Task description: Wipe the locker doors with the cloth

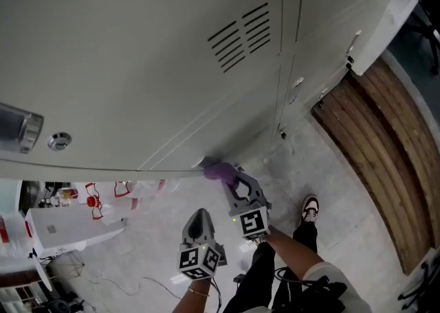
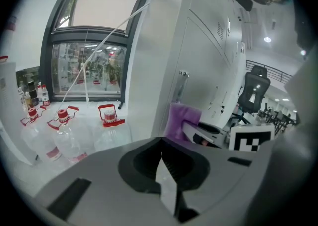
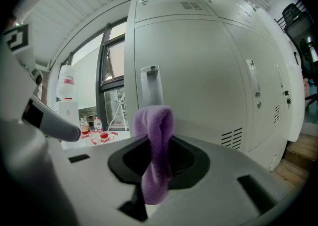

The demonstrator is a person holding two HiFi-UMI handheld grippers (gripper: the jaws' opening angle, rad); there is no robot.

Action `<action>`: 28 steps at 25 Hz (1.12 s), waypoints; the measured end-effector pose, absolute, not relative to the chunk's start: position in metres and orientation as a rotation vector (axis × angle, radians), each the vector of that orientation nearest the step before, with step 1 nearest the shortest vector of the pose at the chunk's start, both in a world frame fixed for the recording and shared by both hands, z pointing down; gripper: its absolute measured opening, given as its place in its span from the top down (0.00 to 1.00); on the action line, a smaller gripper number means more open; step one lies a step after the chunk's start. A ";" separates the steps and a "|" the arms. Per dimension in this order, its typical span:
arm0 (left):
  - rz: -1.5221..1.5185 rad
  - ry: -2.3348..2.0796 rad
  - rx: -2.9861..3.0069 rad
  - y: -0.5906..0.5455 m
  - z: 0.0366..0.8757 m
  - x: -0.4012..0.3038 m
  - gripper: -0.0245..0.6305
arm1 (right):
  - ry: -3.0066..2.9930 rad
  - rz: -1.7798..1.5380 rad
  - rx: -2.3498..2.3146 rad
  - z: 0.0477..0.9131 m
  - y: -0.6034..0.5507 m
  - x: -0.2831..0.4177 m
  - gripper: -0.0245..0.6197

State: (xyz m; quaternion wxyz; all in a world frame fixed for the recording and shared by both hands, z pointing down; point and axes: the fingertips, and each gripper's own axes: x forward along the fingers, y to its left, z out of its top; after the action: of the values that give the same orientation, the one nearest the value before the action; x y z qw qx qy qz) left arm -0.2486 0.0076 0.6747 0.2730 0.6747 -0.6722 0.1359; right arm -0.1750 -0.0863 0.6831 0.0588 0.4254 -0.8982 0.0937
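Observation:
Pale grey locker doors (image 1: 151, 64) with vent slots fill the upper part of the head view. My right gripper (image 1: 229, 178) is shut on a purple cloth (image 1: 218, 170), which sits against the bottom edge of the nearest door. In the right gripper view the cloth (image 3: 155, 150) is bunched between the jaws, with the locker door (image 3: 198, 81) and its handle (image 3: 150, 87) just behind. My left gripper (image 1: 200, 219) hangs lower and to the left, shut on nothing. Its view shows the purple cloth (image 2: 181, 121) and the lockers' side (image 2: 198, 66).
Large water bottles with red caps (image 2: 62, 130) stand on the floor by a window (image 2: 89, 46). A white box (image 1: 65, 225) and cables lie at lower left. A wooden platform (image 1: 388, 146) runs along the right. The person's shoe (image 1: 310, 208) is below the lockers.

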 end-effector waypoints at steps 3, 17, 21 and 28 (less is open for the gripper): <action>0.365 -1.816 1.814 0.006 0.674 -0.252 0.95 | -2.717 0.296 1.317 0.686 -0.092 -0.176 0.86; 0.356 -1.803 1.819 -0.008 0.673 -0.226 0.95 | -2.673 0.307 1.440 0.695 -0.129 -0.140 0.86; 0.347 -1.800 1.814 -0.016 0.672 -0.210 0.95 | -2.660 0.326 1.448 0.691 -0.142 -0.122 0.86; 0.323 -1.804 1.811 -0.035 0.666 -0.179 0.95 | -2.655 0.328 1.462 0.687 -0.164 -0.091 0.86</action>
State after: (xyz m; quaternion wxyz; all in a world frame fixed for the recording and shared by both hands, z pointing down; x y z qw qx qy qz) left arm -0.1789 -0.0354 0.6659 0.2789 0.6749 -0.6725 0.1206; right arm -0.0911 -0.1635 0.6871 0.0462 0.4791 -0.8699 0.1075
